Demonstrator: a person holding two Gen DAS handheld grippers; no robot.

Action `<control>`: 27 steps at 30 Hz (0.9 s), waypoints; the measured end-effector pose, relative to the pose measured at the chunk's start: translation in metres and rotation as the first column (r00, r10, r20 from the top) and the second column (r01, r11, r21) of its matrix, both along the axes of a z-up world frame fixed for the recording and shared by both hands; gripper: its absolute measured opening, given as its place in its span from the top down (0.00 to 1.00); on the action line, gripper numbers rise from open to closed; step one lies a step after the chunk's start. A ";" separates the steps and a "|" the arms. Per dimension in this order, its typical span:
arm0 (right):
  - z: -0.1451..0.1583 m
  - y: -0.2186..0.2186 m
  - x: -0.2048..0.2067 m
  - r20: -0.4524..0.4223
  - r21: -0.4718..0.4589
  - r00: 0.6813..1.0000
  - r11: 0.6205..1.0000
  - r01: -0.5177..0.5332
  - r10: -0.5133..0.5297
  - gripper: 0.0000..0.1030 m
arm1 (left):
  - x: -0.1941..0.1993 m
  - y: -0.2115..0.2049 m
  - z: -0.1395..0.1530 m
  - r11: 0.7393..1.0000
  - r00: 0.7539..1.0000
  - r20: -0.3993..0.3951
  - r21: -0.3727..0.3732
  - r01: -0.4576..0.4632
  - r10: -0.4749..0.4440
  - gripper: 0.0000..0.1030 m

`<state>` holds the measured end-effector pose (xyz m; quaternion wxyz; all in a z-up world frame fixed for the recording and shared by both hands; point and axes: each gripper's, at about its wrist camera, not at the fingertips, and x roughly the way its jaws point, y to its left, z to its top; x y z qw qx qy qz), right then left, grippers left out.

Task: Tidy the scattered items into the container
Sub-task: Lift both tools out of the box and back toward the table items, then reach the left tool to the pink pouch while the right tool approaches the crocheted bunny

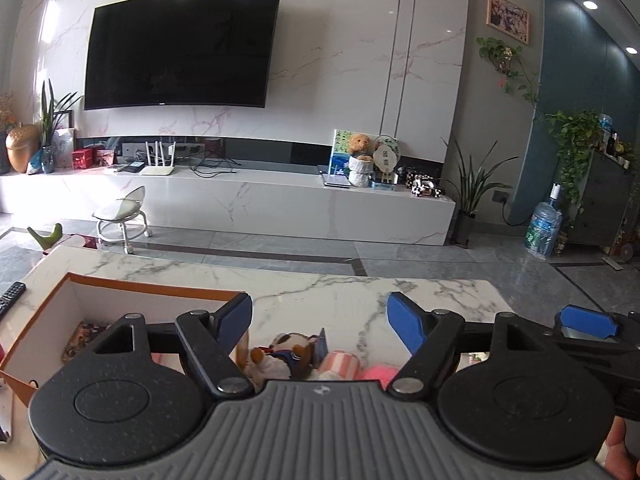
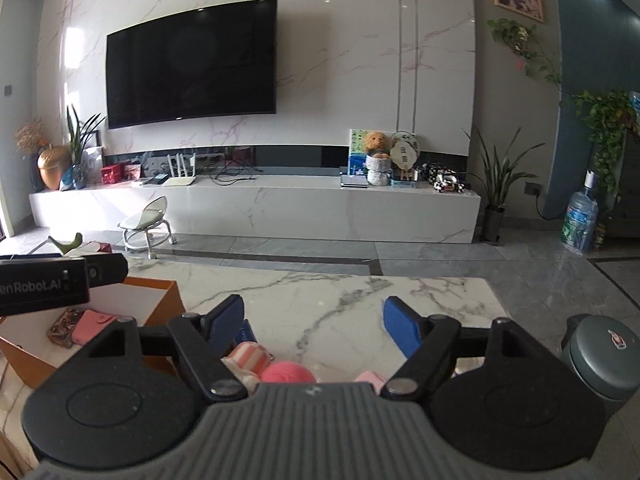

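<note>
Both grippers stand spread with nothing between their pads, level above the table (image 2: 360, 300), seemingly poised to choose a piece. Just below the left gripper (image 1: 320, 322) lie a plush (image 1: 290, 350) and striped pouch (image 1: 340, 362); below the right gripper (image 2: 314, 322), a pink ball (image 2: 286, 372). The box (image 1: 120, 286), left of the left fingers, already holds a wallet (image 2: 94, 320) and a patterned packet (image 2: 64, 326).

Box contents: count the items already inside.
2 visible in the box: a patterned packet and a pink wallet beside it, near the left wall. The grippers hide part of the floor, so more may be hidden.
</note>
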<state>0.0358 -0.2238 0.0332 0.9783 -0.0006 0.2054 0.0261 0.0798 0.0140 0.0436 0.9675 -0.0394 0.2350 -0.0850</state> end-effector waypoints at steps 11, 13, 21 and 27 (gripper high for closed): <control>-0.057 -0.049 -0.007 -0.089 0.029 0.987 0.990 0.140 -0.137 0.34 | -0.003 -0.041 -0.055 0.990 0.988 -0.077 0.043 0.138 -0.134 0.16; -0.069 -0.053 -0.006 -0.113 0.022 0.982 0.988 0.152 -0.148 0.36 | -0.003 -0.050 -0.065 0.984 0.982 -0.094 0.053 0.171 -0.165 0.18; -0.101 -0.079 0.012 -0.161 -0.011 0.965 0.979 0.206 -0.205 0.37 | 0.005 -0.091 -0.099 0.951 0.950 -0.153 0.108 0.291 -0.273 0.19; -0.118 -0.101 0.027 -0.188 -0.018 0.951 0.969 0.245 -0.244 0.41 | 0.015 -0.123 -0.122 0.918 0.922 -0.199 0.159 0.364 -0.332 0.19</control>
